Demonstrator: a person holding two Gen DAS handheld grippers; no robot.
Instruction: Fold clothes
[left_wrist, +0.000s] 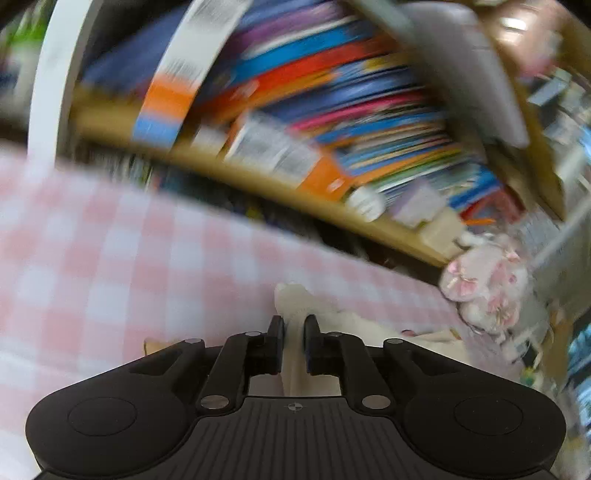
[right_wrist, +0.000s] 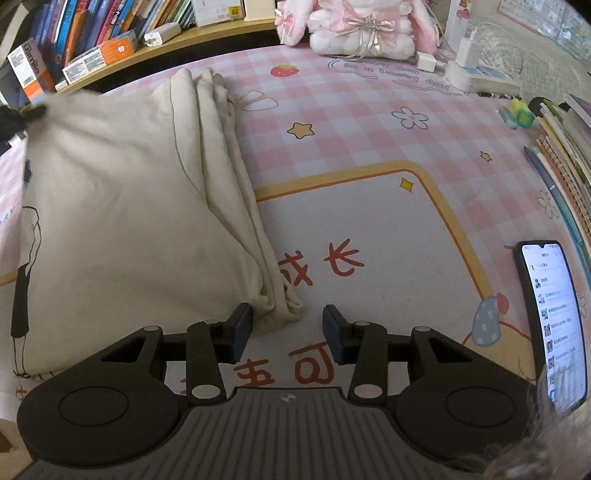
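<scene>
A cream garment (right_wrist: 129, 206) with a black line print lies folded on the pink checked mat (right_wrist: 369, 110), its layered edge running toward my right gripper (right_wrist: 288, 321). That gripper stands open, its jaws on either side of the garment's near corner, and the left fingertip touches the cloth. In the blurred left wrist view, my left gripper (left_wrist: 294, 325) has its jaws narrowly together, pinching a strip of the cream garment (left_wrist: 295, 299) over the mat (left_wrist: 110, 258). A dark blurred shape (right_wrist: 14, 118) sits at the garment's far left corner.
A lit phone (right_wrist: 550, 325) lies at the right near edge. Notebooks and pens (right_wrist: 565, 155) are stacked along the right side. A pink plush toy (right_wrist: 354, 29), chargers with a power strip (right_wrist: 476, 74) and a shelf of books (right_wrist: 92, 26) line the back.
</scene>
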